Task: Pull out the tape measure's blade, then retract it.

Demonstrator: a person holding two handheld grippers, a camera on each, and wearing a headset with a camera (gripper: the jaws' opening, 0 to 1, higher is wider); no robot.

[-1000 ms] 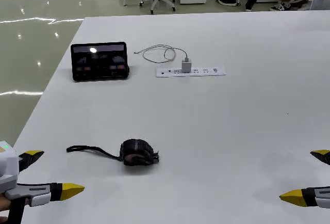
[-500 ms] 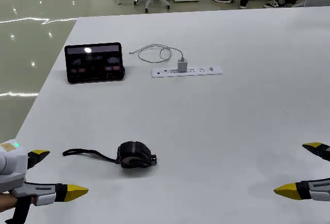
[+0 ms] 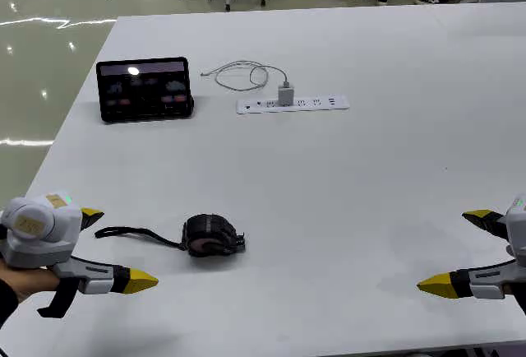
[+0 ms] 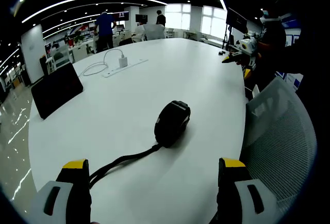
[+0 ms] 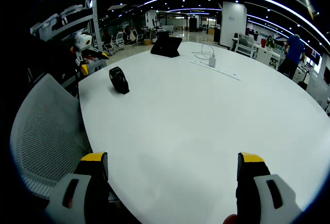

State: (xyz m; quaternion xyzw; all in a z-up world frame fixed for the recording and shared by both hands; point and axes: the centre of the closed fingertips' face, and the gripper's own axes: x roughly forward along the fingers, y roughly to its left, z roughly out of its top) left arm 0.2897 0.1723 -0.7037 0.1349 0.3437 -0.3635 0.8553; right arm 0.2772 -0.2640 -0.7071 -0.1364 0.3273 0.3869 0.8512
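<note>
Lying on its side on the white table (image 3: 353, 184), the black tape measure (image 3: 211, 235) sits untouched, its blade not drawn out. Its black wrist strap (image 3: 136, 234) trails flat on the table to the left of the tape measure, toward the left gripper (image 3: 121, 247). That gripper hovers just left of the tape measure, a little nearer the person, and points at it. Its yellow-tipped jaws are spread wide with nothing between them. In the left gripper view the tape measure lies straight ahead between the two jaws, apart from both, and the strap runs back toward the left jaw. The right gripper (image 3: 454, 250) is well to the right of the tape measure, its jaws also spread wide and holding nothing. Beyond the tape measure, farther from the person, a dark tablet (image 3: 144, 89) stands propped up. To the right of the tablet lies a white power strip (image 3: 293, 104) with a charger (image 3: 285, 95) plugged in and a looped cable (image 3: 242, 77).
</note>
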